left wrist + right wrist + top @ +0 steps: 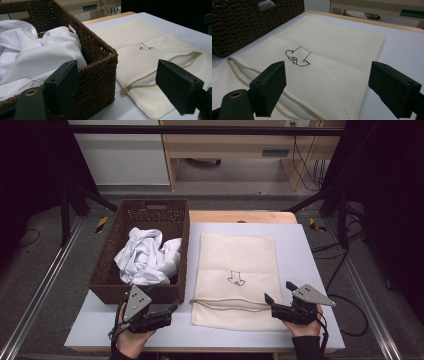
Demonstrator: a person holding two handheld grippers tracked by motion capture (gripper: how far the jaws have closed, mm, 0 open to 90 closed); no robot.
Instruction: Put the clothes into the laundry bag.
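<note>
on the pale tabletop (pixel 310 250) a cream mesh laundry bag (pixel 235 265) lies flat, its long side running away from the person, with a small dark line drawing (pixel 236 278) near its middle. its zipper (pixel 225 304) runs across the near end, and in the left gripper view the zipper looks partly undone, a slit showing toward the far side, though the angle makes this hard to judge. just left of the bag stands a brown wicker basket (pixel 112 270), its right wall close beside the bag's left edge. a crumpled white cloth (pixel 147 256) sits heaped inside the basket, rising about level with the rim.

the left gripper (pixel 167 309) rests low at the near edge of the tabletop, just in front of the basket's near wall, held in the person's left hand (pixel 131 340). its jaws stand wide apart with nothing between them; in its own view the basket corner and the bag's near left corner lie ahead between the jaws.

the right gripper (pixel 278 292) hovers at the bag's near right corner, held in the right hand (pixel 304 326), pointing inward over the fabric. its jaws are likewise spread wide and empty, and in its own view the drawing and the zipper line sit just ahead, between them. whether either gripper touches the bag i cannot tell.
</note>
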